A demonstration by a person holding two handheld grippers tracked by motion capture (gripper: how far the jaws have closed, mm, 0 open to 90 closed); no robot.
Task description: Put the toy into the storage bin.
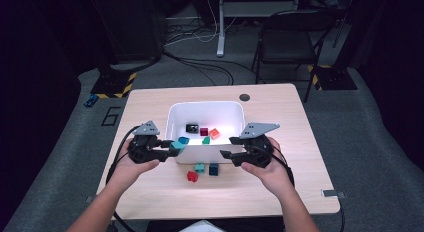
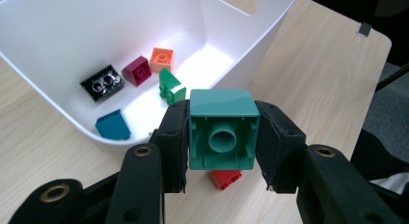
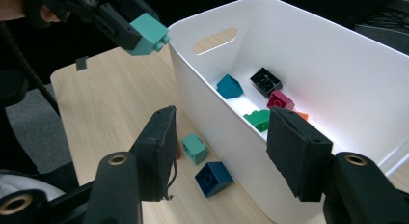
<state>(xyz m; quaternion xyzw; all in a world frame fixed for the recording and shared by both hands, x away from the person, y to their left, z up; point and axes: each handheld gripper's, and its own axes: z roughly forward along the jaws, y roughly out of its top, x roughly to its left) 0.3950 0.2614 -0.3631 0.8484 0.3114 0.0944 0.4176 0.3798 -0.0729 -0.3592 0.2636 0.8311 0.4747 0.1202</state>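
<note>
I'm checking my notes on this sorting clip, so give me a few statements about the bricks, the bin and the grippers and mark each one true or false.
1. The left gripper holds a teal brick between its jaws. True.
2. The right gripper holds a red brick. False: nothing is between its open jaws.
3. Five bricks lie inside the white bin. True: black, maroon, orange, green and blue.
4. The table in front of the bin is bare. False: a red brick, a small teal one and a dark blue one lie there.
5. The held brick is already resting on the bin's floor. False: it is in the jaws, up by the rim.
</note>
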